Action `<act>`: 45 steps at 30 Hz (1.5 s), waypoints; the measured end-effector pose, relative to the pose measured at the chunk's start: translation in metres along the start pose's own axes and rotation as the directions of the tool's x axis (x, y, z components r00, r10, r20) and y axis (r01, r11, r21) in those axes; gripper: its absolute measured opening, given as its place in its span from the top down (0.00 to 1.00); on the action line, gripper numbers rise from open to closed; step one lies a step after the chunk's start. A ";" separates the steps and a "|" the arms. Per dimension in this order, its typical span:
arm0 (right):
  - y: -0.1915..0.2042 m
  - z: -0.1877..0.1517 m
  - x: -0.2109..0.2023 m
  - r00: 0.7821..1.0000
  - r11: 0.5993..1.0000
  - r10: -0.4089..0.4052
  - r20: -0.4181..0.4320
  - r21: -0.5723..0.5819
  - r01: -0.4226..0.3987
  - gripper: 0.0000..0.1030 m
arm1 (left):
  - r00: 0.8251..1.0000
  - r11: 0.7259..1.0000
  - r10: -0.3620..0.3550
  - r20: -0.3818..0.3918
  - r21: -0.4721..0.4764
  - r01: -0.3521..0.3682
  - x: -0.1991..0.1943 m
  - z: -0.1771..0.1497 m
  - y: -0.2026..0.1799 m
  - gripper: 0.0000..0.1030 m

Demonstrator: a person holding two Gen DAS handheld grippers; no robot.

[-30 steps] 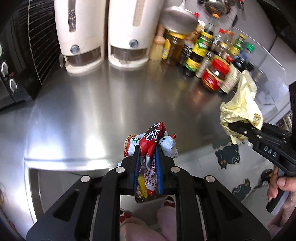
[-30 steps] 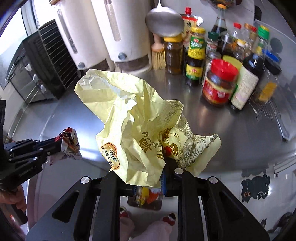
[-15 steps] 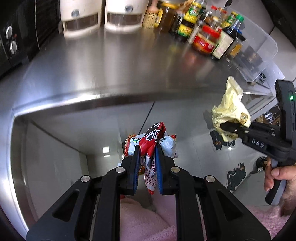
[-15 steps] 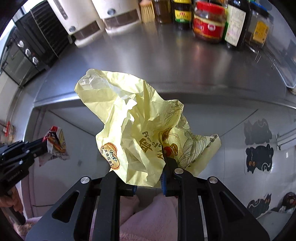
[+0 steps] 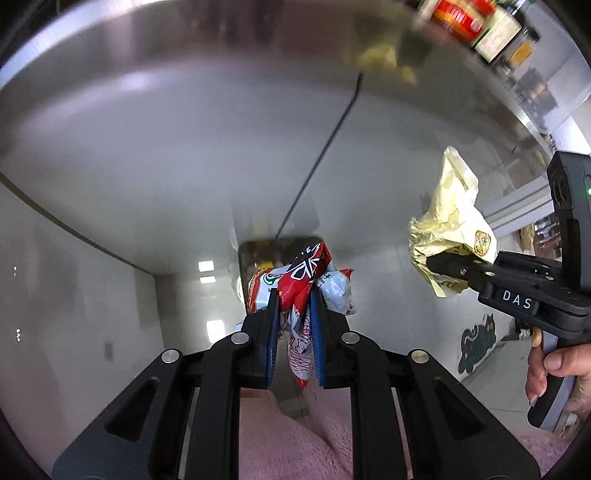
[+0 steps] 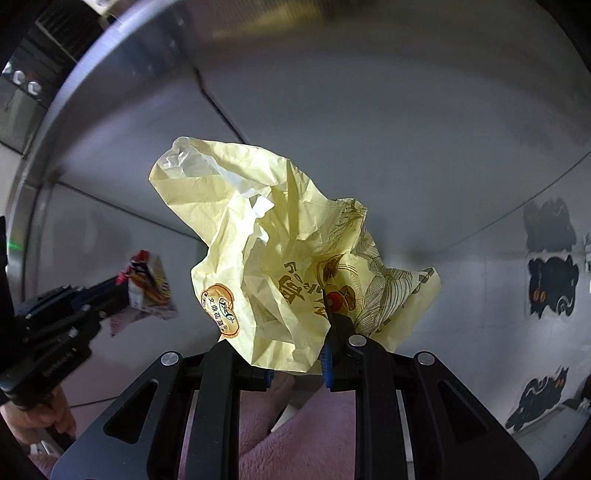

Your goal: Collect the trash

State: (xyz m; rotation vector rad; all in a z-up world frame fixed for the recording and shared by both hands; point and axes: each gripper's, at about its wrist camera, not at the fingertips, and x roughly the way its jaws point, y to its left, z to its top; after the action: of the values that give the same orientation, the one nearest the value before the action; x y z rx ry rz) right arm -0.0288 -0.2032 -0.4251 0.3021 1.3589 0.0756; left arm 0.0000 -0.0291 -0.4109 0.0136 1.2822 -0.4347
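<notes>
My left gripper (image 5: 293, 299) is shut on a red and white snack wrapper (image 5: 301, 280), held in front of the steel cabinet front (image 5: 184, 192) below the counter edge. My right gripper (image 6: 295, 332) is shut on a crumpled yellow paper wrapper (image 6: 280, 254) that hides most of its fingers. In the left wrist view the yellow wrapper (image 5: 448, 221) and right gripper (image 5: 439, 264) are to the right, at about the same height. In the right wrist view the left gripper (image 6: 122, 288) with the snack wrapper (image 6: 147, 288) is at the left.
The steel counter edge (image 5: 221, 55) is above both grippers, with sauce jars and bottles (image 5: 476, 18) at the top right. Black cat stickers (image 6: 550, 284) are on the cabinet front at the right. My pink-clad legs (image 5: 295, 435) are below. A dark reflection (image 5: 277, 254) sits behind the snack wrapper.
Both grippers have dropped from above the counter to below its edge, in front of the cabinet. Each still holds its wrapper.
</notes>
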 end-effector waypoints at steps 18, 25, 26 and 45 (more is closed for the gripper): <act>-0.023 0.024 0.132 0.992 0.993 -0.045 -0.116 0.099 0.057 0.78 | 0.977 1.000 -0.017 -0.211 0.000 0.017 0.163 -0.008 0.015 0.84; -0.028 0.033 0.144 0.991 0.993 -0.043 -0.129 0.105 0.057 0.66 | 0.977 1.000 -0.008 -0.214 -0.019 0.004 0.180 -0.004 0.019 0.67; -0.028 0.033 0.142 0.991 0.992 -0.044 -0.123 0.109 0.057 0.54 | 0.977 1.000 -0.005 -0.213 -0.020 0.000 0.180 -0.004 0.019 0.64; -0.028 0.043 0.076 0.998 0.991 -0.049 -0.036 0.122 0.053 0.09 | 0.983 1.000 0.026 -0.184 -0.013 -0.029 0.136 0.003 0.017 0.08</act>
State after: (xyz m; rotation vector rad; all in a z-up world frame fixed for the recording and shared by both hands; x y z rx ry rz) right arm 0.0257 -0.2197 -0.4965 0.3705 1.4058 -0.0467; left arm 0.0374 -0.0562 -0.5399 0.0596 1.4652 -0.4068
